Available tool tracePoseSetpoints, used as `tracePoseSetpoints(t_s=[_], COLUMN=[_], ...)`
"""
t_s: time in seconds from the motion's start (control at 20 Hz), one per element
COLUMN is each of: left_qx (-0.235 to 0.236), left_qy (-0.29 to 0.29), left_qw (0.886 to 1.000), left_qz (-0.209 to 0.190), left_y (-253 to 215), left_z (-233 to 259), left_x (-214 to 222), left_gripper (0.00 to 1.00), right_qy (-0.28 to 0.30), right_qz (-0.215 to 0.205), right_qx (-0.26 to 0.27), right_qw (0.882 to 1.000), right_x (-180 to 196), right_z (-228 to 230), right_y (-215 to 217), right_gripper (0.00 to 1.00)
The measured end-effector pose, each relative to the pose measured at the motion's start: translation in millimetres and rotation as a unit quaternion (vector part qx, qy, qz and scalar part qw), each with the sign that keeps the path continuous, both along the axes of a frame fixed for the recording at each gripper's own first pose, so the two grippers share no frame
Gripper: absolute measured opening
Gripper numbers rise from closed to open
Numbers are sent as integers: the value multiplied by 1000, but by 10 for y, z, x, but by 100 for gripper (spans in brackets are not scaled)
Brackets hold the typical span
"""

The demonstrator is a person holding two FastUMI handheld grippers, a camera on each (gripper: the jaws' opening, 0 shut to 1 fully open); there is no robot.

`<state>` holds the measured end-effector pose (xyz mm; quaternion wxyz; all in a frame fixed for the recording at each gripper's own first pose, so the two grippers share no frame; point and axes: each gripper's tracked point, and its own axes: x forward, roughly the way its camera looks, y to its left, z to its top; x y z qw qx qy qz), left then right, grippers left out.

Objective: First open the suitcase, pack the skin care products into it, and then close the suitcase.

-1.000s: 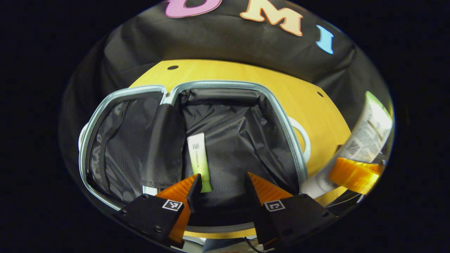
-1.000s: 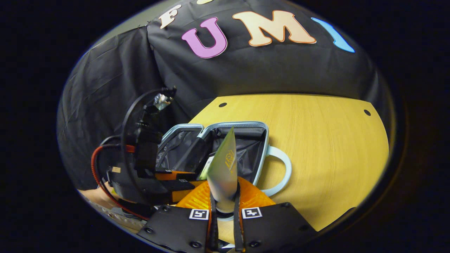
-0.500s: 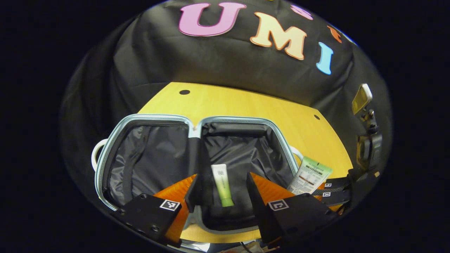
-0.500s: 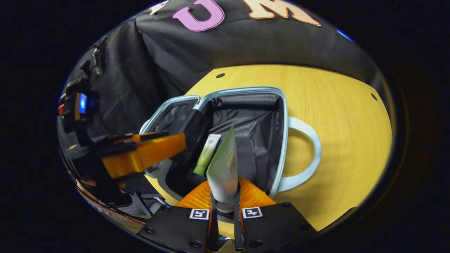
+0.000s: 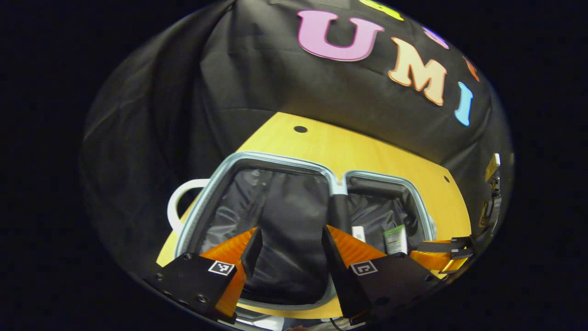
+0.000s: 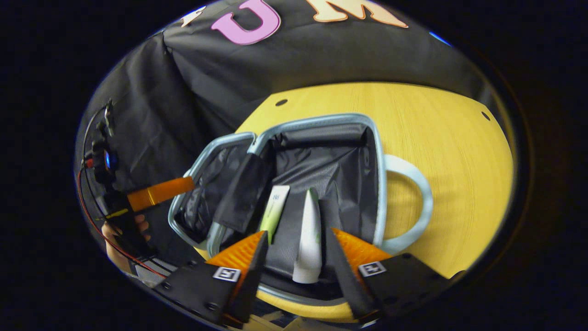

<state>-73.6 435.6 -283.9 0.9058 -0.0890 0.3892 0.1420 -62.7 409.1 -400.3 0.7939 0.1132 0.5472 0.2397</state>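
Black crinkled lining fills both halves of the open suitcase (image 6: pixel 321 151), which lies flat on the yellow bench (image 6: pixel 450 151) with its pale blue rim and loop handle showing. Two skin care tubes lie in the right-hand half: a green-and-white tube (image 6: pixel 274 212) and, just beside it, a white tube (image 6: pixel 309 246) with its cap toward us. Our right tool (image 6: pixel 294 255) hangs over that half with its orange fingers spread, the white tube lying between them, apparently gripped by neither. Our left tool (image 5: pixel 288 248) is spread too and holds nothing, hovering over the other half near its loose black divider flap (image 5: pixel 294 220). We judge packing looks finished unless more products sit out of sight, so closing is the step in hand. To do it well, we'd lift the right tool straight up clear of the tubes, check the flap is tucked inside the rim, then swing one half over by its edge, slowly so the tubes don't slide out.
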Motion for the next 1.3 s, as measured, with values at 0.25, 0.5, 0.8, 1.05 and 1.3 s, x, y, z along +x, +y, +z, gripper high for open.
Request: tracePoseSetpoints(t_s=[0.25,0.5,0.8,1.05,1.3], left_qx=[43,63,55,26,-1], left_qy=[-9,1,20,49,98], left_qw=[998,995,992,992,986], left_qz=[44,82,115,118,134], left_y=[611,1193,1752,1956,2127], left_z=[121,123,-35,-326,-665], left_x=[-63,-144,-179,-136,-248], left_gripper=[90,95,95,93,67], right_qy=[-50,-124,-160,-164,-175], right_qz=[-37,-59,-109,-132,-151], right_qx=[43,32,1,-33,-44], right_qw=[997,990,981,977,972], right_x=[279,606,802,755,772], right_z=[330,614,733,683,751], right_y=[32,-191,-663,-999,-1143], right_gripper=[98,98,98,98,98])
